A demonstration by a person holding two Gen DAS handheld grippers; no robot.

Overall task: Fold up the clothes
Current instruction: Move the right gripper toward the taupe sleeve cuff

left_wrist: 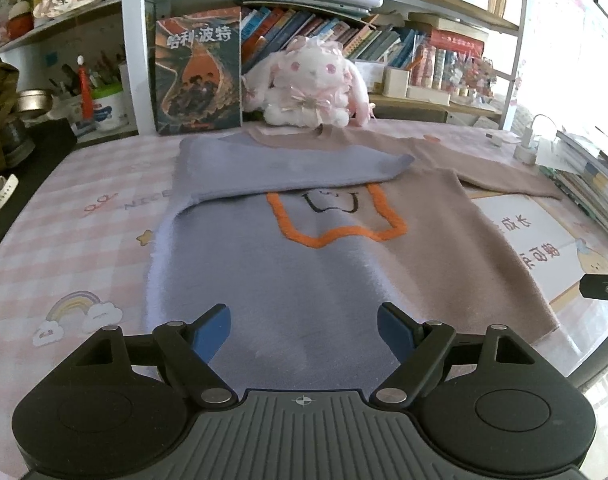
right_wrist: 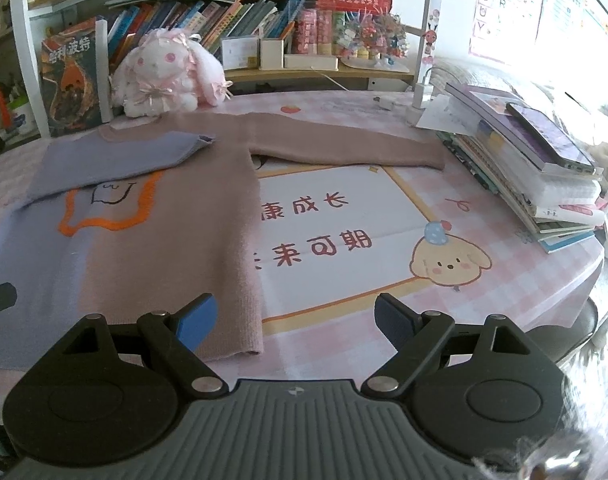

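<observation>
The sweater is lying flat on the table, hem toward the grippers, collar toward the bunny. Its blue sleeve is lying folded across the chest. The left gripper is hovering over the hem, fingers spread, gripping nothing. The pink sleeve is stretching out rightward, unfolded, far ahead of the right gripper, which is nearer it, spread and empty.

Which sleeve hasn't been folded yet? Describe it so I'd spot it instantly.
Start at the plush rabbit by the bookshelf. The sweater lies flat in front of it. The unfolded sleeve is the brown one stretching toward the book stack; the blue sleeve lies across the chest.
</observation>
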